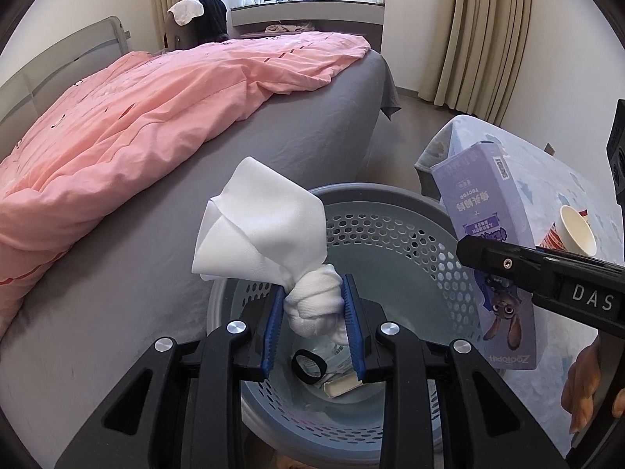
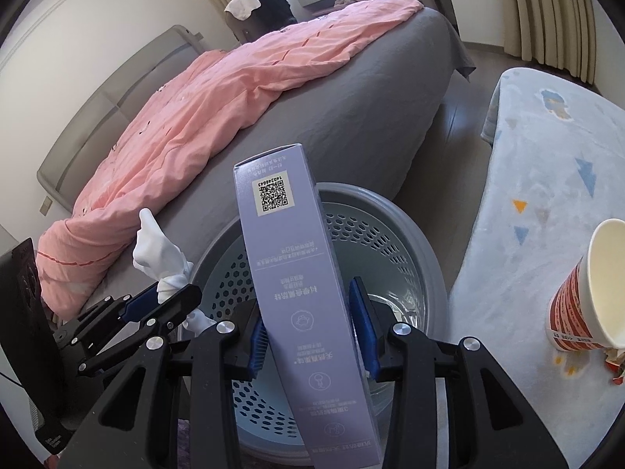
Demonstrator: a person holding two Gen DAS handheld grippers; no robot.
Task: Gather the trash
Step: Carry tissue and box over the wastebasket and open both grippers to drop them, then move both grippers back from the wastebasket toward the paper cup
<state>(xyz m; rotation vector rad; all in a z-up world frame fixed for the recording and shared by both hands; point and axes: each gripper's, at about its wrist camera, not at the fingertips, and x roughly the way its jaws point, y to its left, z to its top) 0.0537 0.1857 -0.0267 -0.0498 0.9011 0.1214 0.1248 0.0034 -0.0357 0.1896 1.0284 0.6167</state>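
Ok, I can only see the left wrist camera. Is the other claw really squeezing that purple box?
Observer: Yes. The right claw has both blue pads pressed on the purple box, above the basket.
Operator: What's on the side I can't see?
Observer: A white QR code sticker near its far end.
Operator: Is any trash left by the cup?
Observer: Yes, small red scraps lie on the blue cloth beside the paper cup.
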